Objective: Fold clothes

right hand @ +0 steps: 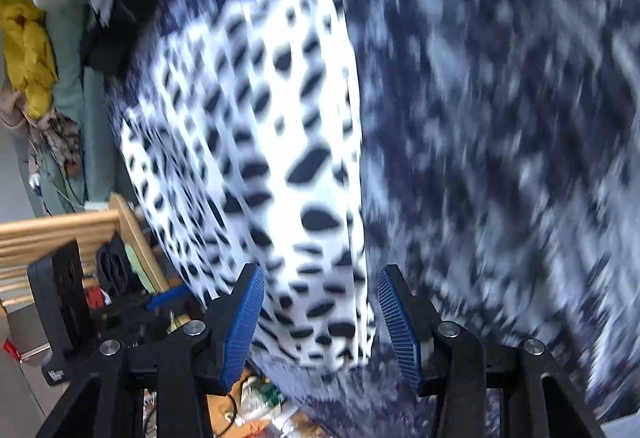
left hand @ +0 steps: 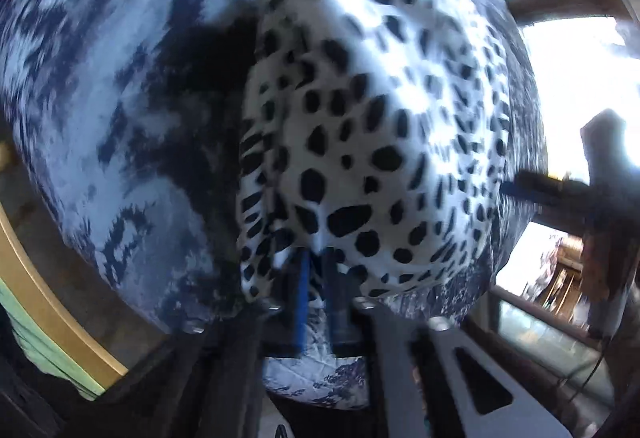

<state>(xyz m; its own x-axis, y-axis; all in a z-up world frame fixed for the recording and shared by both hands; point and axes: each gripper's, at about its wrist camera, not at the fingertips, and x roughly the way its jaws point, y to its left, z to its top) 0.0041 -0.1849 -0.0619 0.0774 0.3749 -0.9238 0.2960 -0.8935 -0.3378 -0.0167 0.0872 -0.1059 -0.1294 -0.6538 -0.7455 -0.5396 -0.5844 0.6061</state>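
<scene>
**Left fingers pinched on the spotted garment, right fingers spread above it**

Fingers first, from our left side: the left gripper (left hand: 316,262) has its two blue pads (left hand: 303,280) drawn nearly together, and the hem of the white garment with black spots (left hand: 360,126) bunches right between them, so we read it as clamped on that cloth. From that pinch point the spotted fabric fans upward and away, folded into soft ridges along its left edge. Beneath it lies a blue-and-white mottled bedspread (left hand: 100,110), which fills most of the left wrist view; a wooden frame edge (left hand: 44,302) curves along its lower left. Bright window light washes out the right side of that view, and we cannot make out much there.

Moving to our right side, the right gripper (right hand: 320,318) holds its blue ribbed pads (right hand: 244,322) wide apart, gripping nothing. The near end of the spotted garment sits in the gap between them, though motion blur keeps us from telling whether either pad touches the cloth. The garment stretches away from the fingers as a long strip over the mottled bedspread. To the far left in this view we see a heap of clothes (right hand: 30,50), yellow among them, and wooden slats (right hand: 60,234) below it.
</scene>
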